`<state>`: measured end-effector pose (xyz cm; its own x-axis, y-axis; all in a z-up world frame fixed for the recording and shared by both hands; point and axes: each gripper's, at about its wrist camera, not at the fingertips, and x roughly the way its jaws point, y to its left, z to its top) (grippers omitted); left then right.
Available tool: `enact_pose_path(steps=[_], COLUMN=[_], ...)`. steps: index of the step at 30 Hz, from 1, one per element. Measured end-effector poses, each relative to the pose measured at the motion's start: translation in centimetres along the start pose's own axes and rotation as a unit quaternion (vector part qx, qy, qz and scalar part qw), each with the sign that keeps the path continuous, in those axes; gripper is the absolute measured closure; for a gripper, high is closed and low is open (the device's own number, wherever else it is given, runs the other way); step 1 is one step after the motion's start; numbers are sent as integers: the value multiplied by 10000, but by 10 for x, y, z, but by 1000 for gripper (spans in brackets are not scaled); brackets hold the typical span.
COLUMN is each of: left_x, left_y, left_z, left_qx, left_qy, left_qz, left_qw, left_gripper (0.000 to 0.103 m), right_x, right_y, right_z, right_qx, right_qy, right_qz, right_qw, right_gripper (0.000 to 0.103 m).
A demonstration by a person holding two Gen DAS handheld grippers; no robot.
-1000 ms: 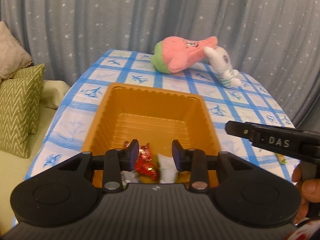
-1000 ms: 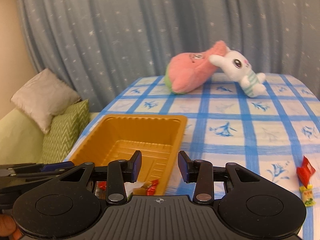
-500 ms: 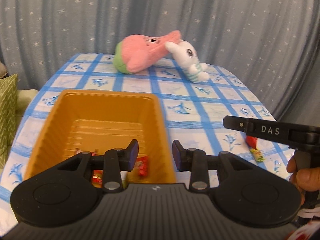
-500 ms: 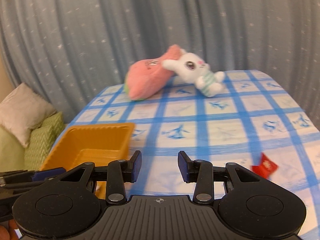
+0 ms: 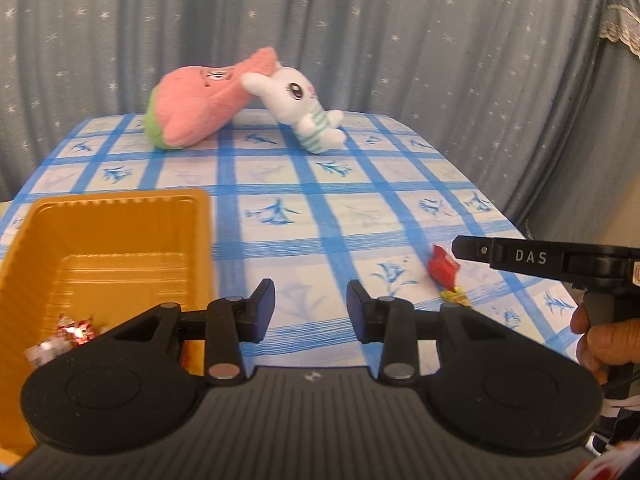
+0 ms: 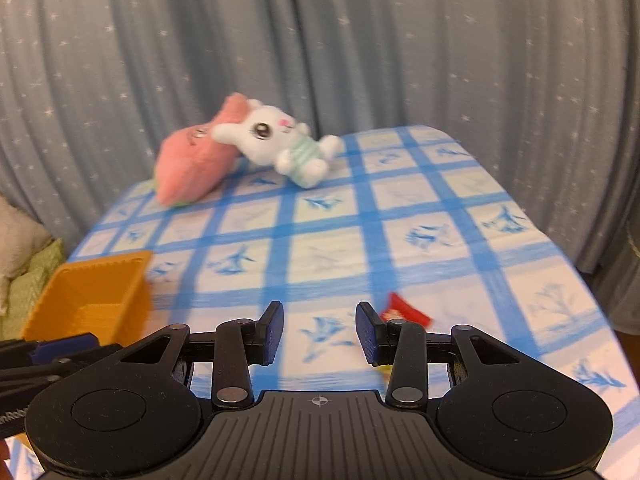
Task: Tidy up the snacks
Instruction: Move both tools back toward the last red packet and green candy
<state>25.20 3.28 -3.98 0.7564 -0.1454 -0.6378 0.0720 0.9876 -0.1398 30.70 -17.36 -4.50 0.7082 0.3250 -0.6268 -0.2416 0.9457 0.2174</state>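
Observation:
An orange plastic tray (image 5: pixel 120 240) sits at the left of the blue-checked tablecloth, with several wrapped snacks (image 5: pixel 76 330) in its near corner. A red snack packet (image 5: pixel 442 270) and a small yellow-green candy (image 5: pixel 456 298) lie on the cloth to the right. My left gripper (image 5: pixel 311 312) hovers over bare cloth just right of the tray; its jaws are opening and nothing is between them. My right gripper (image 6: pixel 319 332) is open and empty, and the red packet (image 6: pixel 406 312) lies just beyond its right finger. In the left wrist view it reaches in from the right (image 5: pixel 460 249) above the packet.
A pink plush (image 5: pixel 200 108) and a white bunny plush (image 5: pixel 300 112) lie at the table's far end before a starry grey curtain. Green and beige cushions (image 6: pixel 24 272) sit off the left edge. A hand (image 5: pixel 604 340) holds the right gripper. The tablecloth (image 5: pixel 280 216) spreads between tray and packet.
Both grippers have swung right, away from above the tray toward the red packet. The tray has slid to the left of both views. The left jaws stand slightly wider.

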Motion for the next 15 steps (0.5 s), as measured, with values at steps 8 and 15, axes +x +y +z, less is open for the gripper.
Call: enact_pose_path(steps=[8,15], left_x=[19,40], left_y=[-20,-32], left_z=[0,-1], left_qx=[94,157], left_qy=[96,225], left_qz=[-115,-142], left_qw=[9998,9995], left_gripper=[61,54], right_x=[0,8], right_y=[-30,-59], right_z=[-5,-10], right_qx=[38,132], right_qy=[139,414], right_qz=[-215,-411], right_qw=[9997,9982], right_gripper=[62,63])
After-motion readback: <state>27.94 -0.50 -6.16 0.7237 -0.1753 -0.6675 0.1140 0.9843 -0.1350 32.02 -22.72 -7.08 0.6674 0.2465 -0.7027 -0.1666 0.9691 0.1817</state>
